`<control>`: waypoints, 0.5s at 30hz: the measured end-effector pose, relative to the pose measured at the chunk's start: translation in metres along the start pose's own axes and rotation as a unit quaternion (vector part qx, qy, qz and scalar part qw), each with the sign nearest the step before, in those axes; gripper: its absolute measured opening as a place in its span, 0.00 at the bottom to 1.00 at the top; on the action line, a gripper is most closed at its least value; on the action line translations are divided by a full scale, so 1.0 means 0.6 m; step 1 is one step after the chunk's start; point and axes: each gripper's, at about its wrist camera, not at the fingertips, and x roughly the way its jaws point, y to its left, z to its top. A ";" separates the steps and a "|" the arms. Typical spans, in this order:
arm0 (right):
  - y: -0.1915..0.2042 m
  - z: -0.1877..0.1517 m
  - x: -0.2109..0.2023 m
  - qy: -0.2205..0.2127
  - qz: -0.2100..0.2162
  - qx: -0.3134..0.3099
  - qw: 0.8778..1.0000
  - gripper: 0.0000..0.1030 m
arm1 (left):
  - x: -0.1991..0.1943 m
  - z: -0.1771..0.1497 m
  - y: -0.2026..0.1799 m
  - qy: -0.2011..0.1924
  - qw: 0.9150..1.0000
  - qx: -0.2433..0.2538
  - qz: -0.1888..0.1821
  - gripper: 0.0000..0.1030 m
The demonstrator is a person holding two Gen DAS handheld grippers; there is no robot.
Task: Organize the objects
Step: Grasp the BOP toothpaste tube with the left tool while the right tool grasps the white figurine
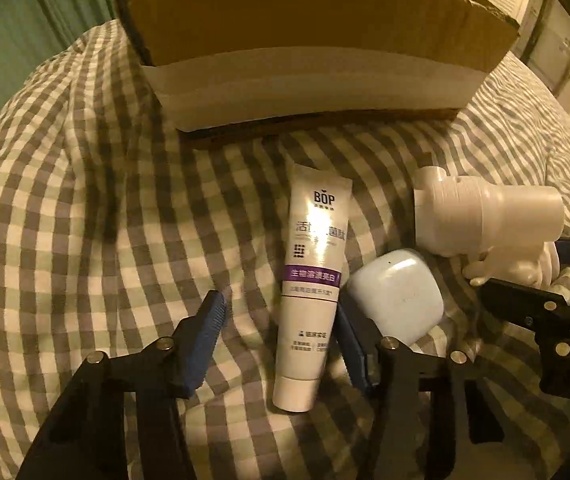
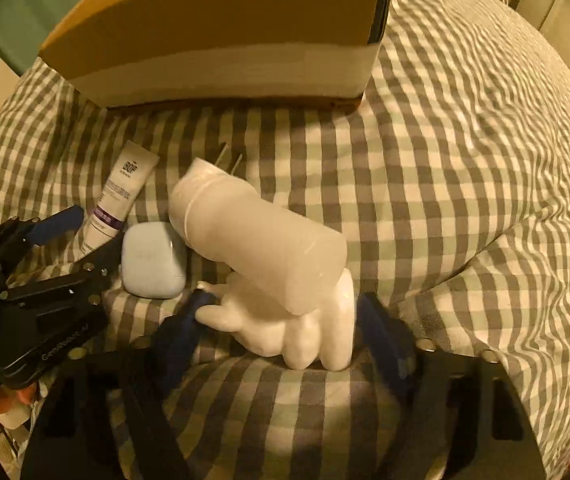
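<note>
A white BOP tube (image 1: 312,280) lies on the checked bedcover between the open blue-padded fingers of my left gripper (image 1: 281,332); it also shows in the right wrist view (image 2: 119,200). A pale blue earbud case (image 1: 397,296) (image 2: 152,260) lies just right of the tube, against the left gripper's right finger. A white plug-in lamp with a rabbit figure (image 2: 269,264) (image 1: 489,220) lies on its side. My right gripper (image 2: 285,328) is open, its fingers on either side of the rabbit base. A cardboard box (image 1: 309,48) (image 2: 221,40) stands behind the objects.
The checked grey and white bedcover (image 2: 465,168) spreads wide to the right of the box. A green curtain (image 1: 9,48) hangs at the far left. A wall with white furniture (image 1: 565,52) is at the back right.
</note>
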 end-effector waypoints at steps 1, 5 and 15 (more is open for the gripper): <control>0.000 -0.001 0.002 0.002 0.006 -0.002 1.000 0.66 | -0.001 -0.001 -0.001 0.000 1.000 -0.001 -0.003 0.52; 0.002 -0.009 0.001 0.000 0.003 -0.005 1.000 0.65 | -0.005 -0.006 -0.001 -0.003 1.000 -0.004 -0.018 0.41; -0.009 -0.038 -0.027 -0.031 0.004 0.000 1.000 0.65 | -0.056 -0.023 0.002 -0.015 0.999 -0.022 -0.033 0.24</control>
